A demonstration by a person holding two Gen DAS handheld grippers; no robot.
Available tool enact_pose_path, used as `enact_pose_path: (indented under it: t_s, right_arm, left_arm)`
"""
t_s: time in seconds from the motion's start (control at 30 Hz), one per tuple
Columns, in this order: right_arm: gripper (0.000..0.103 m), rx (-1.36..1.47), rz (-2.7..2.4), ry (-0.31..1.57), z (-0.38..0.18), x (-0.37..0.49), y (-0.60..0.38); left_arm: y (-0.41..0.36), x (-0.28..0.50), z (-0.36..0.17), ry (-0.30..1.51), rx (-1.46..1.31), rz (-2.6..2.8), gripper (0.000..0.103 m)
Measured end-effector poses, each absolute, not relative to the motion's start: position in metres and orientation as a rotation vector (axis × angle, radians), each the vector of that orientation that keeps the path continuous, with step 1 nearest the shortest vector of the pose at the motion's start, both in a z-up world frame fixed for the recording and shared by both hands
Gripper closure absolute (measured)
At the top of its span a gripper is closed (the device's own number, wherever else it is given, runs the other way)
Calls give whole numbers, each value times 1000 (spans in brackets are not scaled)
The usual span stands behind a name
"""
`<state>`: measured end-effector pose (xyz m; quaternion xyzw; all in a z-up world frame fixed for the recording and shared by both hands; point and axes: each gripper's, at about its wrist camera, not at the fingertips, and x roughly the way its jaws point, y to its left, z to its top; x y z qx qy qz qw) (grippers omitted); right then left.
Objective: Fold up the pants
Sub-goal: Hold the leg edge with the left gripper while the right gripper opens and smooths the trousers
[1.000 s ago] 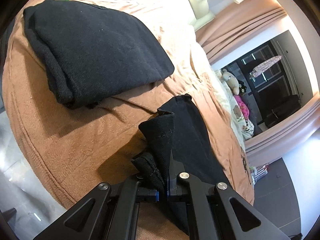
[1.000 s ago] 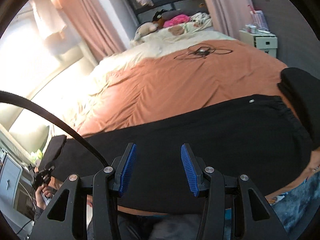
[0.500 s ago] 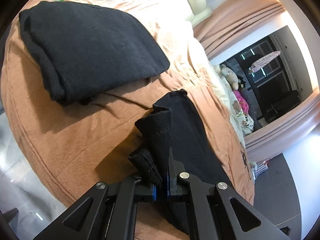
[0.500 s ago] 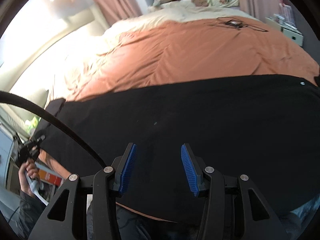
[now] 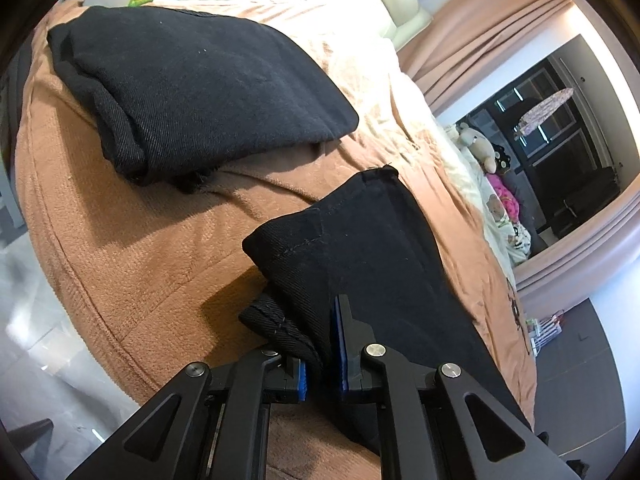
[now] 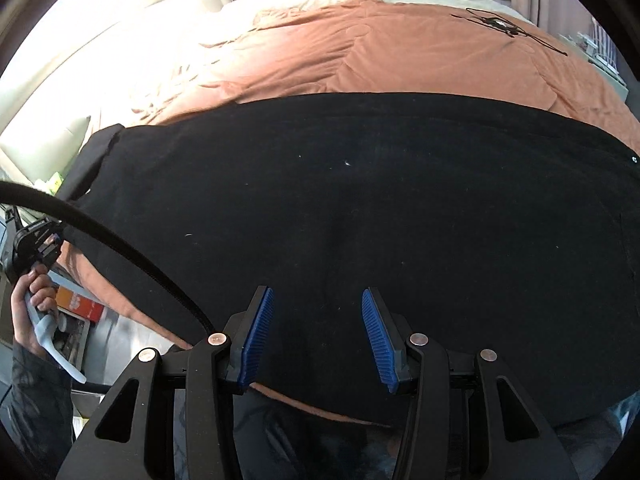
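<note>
**Left clamped on the hem, right hanging wide open over the middle**

Your left gripper (image 5: 322, 354) sits low at the near edge of the bed, pointing along the leg of the black pants (image 5: 372, 264); its blue pads (image 5: 341, 350) are pinched nearly together on a bunched bit of hem, so that corner is lifted and curled back while the leg beyond lies flat on the orange blanket (image 5: 120, 248); past it, well apart, there's a folded dark garment (image 5: 200, 84) sitting near the pillow end. In the right wrist view you can spot your left hand (image 6: 30, 304) on its handle at the far left, by the cuff end.

Your right gripper (image 6: 318, 336) hovers over the middle of the pants (image 6: 360, 208), tilted down at the cloth; its fingers (image 6: 258, 336) are spread wide, nothing between them, and whether the tips touch the fabric I can't tell.

Compared with a second ago, the right one has come in much closer and lower; the pants now fill most of its view. The left grip is unchanged, though the hem looks pulled a bit further your way.
</note>
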<state>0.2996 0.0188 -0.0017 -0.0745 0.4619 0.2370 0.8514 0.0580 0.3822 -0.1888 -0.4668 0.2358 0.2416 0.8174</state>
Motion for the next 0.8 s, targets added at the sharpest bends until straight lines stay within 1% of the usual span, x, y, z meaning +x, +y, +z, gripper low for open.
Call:
enact_pose_path:
  t_s: [0.07,0.47,0.8]
  right_arm:
    - [63,-165,483,989,-6,310,24]
    - [63,-192,458,1036,-29,357,51]
    - [63,-230,431,1057,-42,399,80]
  left_arm:
    - [382,58,-188,503,-993,517,93]
    - [382,60,-187,512,-1017,547,93]
    - [387,53,-195,477,-1172,592,93]
